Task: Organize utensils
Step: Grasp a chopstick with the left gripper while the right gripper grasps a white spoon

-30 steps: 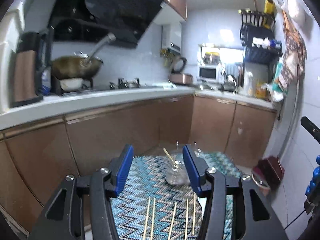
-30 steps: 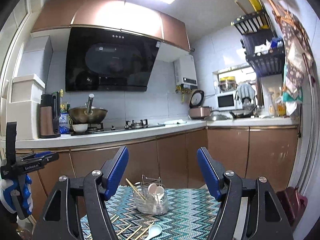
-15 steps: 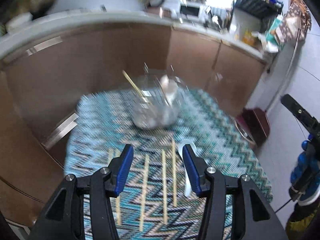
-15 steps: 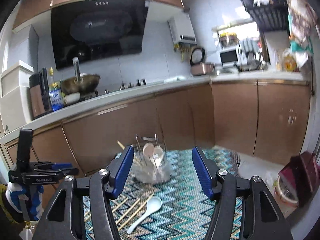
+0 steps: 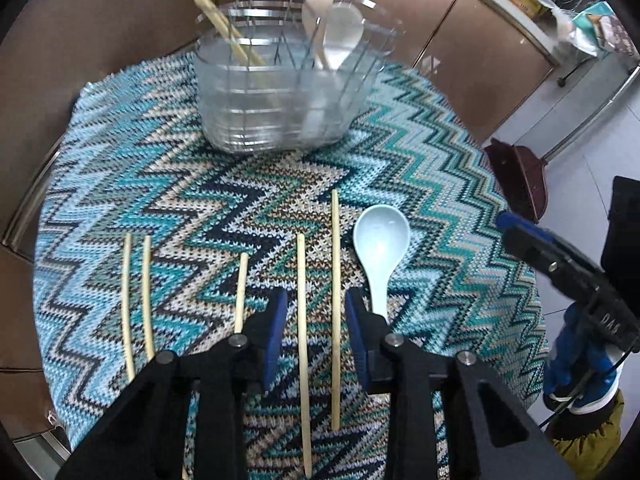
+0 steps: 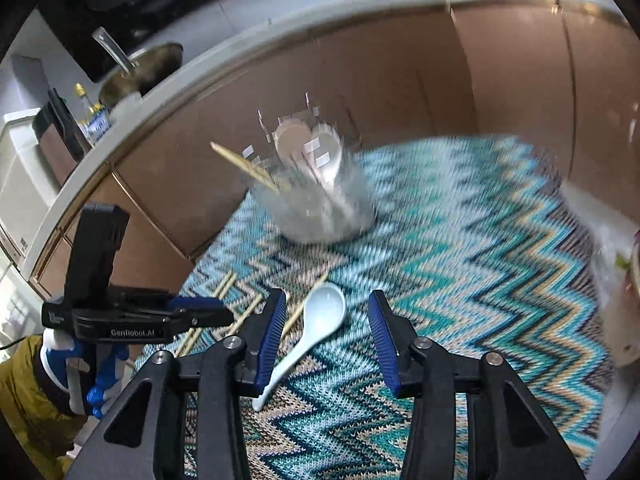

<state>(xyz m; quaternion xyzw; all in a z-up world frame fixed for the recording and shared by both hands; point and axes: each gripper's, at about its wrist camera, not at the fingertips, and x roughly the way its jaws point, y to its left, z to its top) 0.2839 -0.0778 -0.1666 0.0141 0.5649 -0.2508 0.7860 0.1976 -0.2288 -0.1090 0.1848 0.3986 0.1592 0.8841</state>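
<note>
A wire utensil holder [image 5: 280, 92] stands at the far side of the zigzag cloth [image 5: 440, 160], with chopsticks [image 5: 212, 12] and two spoons [image 5: 336, 28] in it. Several loose chopsticks [image 5: 336, 300] lie in a row on the cloth, and a pale blue spoon [image 5: 380, 244] lies right of them. My left gripper [image 5: 316, 300] is open, low over the cloth, with two chopsticks between its fingers. My right gripper [image 6: 328, 304] is open above the blue spoon [image 6: 320, 316], whose bowl lies between its fingers. The holder [image 6: 316, 196] is blurred in the right wrist view.
Brown kitchen cabinets [image 6: 400, 80] run behind the small table. A counter [image 6: 240, 44] with a wok [image 6: 140, 72] is above them. A dustpan [image 5: 520, 176] lies on the floor at the right. A bowl [image 6: 628, 304] sits at the table's right edge.
Both grippers have tilted down and dropped toward the cloth. The left one now straddles two chopsticks and the right one hangs over the blue spoon. Both stay open.
</note>
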